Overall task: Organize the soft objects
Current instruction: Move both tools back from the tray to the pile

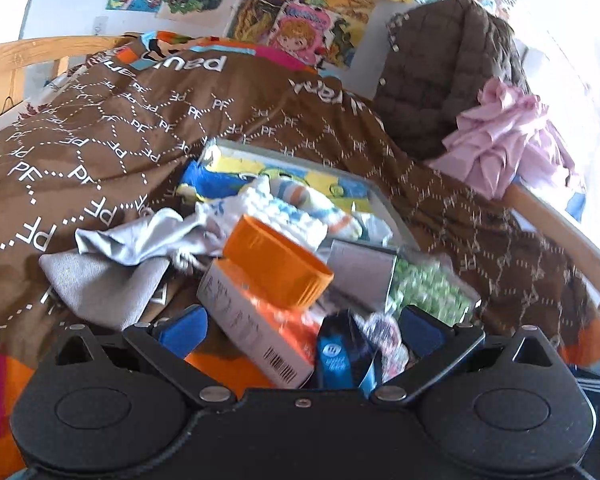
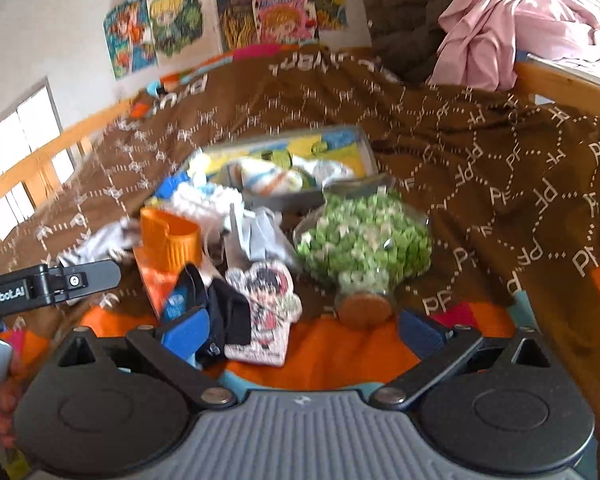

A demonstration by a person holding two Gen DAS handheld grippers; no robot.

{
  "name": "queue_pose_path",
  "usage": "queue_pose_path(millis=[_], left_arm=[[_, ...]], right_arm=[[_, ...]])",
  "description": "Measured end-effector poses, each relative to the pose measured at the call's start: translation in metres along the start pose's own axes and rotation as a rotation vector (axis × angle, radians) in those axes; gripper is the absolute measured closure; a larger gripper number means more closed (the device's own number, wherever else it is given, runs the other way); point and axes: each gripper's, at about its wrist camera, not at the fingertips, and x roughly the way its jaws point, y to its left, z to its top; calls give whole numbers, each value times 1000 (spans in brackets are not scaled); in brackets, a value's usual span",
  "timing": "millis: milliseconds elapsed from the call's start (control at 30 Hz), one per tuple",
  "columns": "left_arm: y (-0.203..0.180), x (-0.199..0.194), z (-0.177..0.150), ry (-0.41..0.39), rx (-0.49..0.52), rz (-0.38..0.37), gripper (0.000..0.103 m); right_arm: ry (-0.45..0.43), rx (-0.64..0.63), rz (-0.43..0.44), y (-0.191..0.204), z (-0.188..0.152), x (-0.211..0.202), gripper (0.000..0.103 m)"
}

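1. Nearest the left wrist camera, the left gripper (image 1: pixel 302 330) has its jaws spread wide. Its blue pads (image 1: pixel 180 330) flank the near end of an orange-and-white box (image 1: pixel 260 320) and a dark blue packet (image 1: pixel 340 354). They grip nothing, and whether a pad brushes the box cannot be told.
2. Nearest the right wrist camera, the right gripper (image 2: pixel 302 330) is likewise wide open and empty. Its left pad (image 2: pixel 188 334) sits just beside a black pouch (image 2: pixel 230 314), while the right pad hangs over the orange patch of bedding.
3. The soft things lie in a heap in the middle of the brown quilt (image 1: pixel 100 140): a grey cloth (image 1: pixel 112 256) at the left, and folded striped socks (image 1: pixel 296 208) inside an open tin with a yellow cartoon lining (image 1: pixel 340 188).
4. Mixed into the heap is an orange cap (image 1: pixel 276 264) resting on the box, and a flat cartoon-figure plush tag (image 2: pixel 266 300) lies just beside the black pouch.
5. A glass jar of green paper stars (image 2: pixel 364 236) lies on its side right of the heap (cork end toward the camera).
6. Farther out, a brown quilted jacket (image 1: pixel 440 72) and a crumpled pink cloth (image 1: pixel 504 132) sit at the bed's far right corner by the wooden frame (image 1: pixel 560 236).
7. Cartoon posters (image 1: pixel 296 20) cover the wall behind.
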Motion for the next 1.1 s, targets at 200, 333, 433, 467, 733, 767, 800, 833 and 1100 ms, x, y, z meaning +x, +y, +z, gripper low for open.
queue_pose_path(millis=[200,333,433,467,733,767,800,833,1100], left_arm=[[0,7,-11,22,88,-6,1],[0,14,-18,41,130,-8,1],[1,18,-23,58,152,-12,1],[2,19,-25,60,160,-15,1],[-1,22,-30,67,234,-33,1],[-1,22,-30,66,242,-34,1],[-1,22,-30,66,248,-35,1],[-1,22,-30,66,252,-35,1],[-5,25,-28,73,289,-46,1]], right_arm=[[74,-29,-7,3,-3,15,0],[119,-57,-17,7,-6,24,0],[146,-78,-31,10,-8,30,0],[153,-83,-34,10,-9,31,0],[186,-109,-46,13,-10,38,0],[187,-112,-46,13,-10,38,0],[188,-114,-45,14,-10,38,0],[189,-116,-45,14,-10,39,0],[196,-136,-46,17,-11,42,0]])
